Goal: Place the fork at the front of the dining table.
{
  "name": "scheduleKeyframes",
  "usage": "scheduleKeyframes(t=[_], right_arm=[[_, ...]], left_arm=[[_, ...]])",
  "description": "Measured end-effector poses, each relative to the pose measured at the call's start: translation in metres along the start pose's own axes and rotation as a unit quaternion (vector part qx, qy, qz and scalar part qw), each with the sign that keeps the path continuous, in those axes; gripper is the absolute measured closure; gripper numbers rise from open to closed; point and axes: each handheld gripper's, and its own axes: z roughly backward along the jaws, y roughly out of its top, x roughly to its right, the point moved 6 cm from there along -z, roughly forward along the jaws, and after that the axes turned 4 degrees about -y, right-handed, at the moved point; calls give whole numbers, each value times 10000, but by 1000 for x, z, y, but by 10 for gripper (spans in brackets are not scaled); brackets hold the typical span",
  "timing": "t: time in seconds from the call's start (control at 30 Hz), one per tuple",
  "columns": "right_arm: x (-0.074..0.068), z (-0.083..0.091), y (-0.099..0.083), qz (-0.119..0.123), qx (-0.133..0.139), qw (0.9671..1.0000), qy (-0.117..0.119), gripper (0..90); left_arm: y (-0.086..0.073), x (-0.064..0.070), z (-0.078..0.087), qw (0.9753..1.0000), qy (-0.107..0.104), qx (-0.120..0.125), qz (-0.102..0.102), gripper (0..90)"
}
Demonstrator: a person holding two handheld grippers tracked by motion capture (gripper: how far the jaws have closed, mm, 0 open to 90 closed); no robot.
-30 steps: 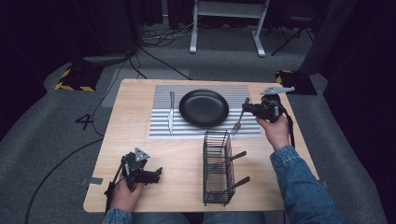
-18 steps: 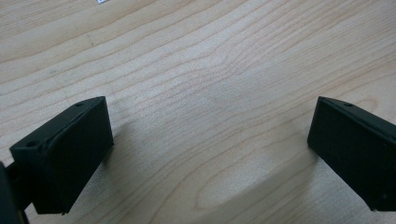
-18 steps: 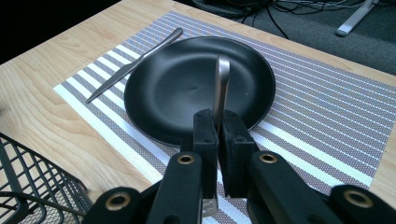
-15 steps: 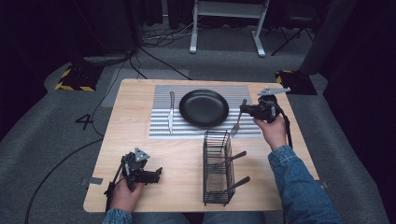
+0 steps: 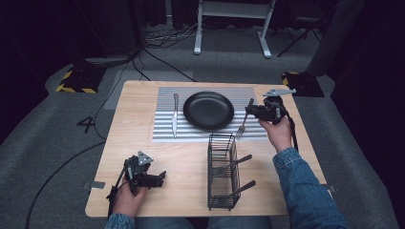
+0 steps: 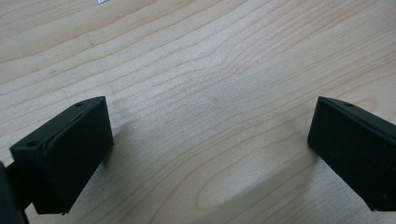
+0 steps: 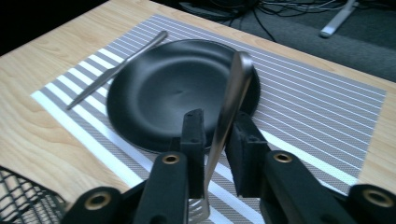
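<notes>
Pale wood grain covers the counter, which stands on grey carpet in a dark room. At its near edge the left claw rests by the person's left hand, its jaws spread wide over bare wood with nothing between them. Beside it stands a black wire basket with two dark utensil handles poking out of its side. Farther off lies a grey striped placemat carrying a knife left of a black plate. The right claw is closed on a fork, held just right of the plate, tines down toward the mat. A "4" is marked on the floor at left; black-and-yellow hazard tape and cables lie beyond.
</notes>
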Motion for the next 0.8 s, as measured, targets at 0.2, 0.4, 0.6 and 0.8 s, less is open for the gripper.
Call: scheduleKeyframes(t=[0.2,0.4,0.6,0.8], right_arm=[[8,-3,-6,-196,23,9998,-67,665],[16,-7,-18,-413,-20,9991,-68,649],[20,-15,-30,-556,-155,9983,-14,651],[21,-21,-38,-650,-229,9976,40,670]], left_arm=[[0,0,0,10000,0,-2,-4,2],[0,0,0,10000,-1,0,-1,2],[0,0,0,10000,0,-1,-4,2],[0,0,0,10000,1,0,-3,2]])
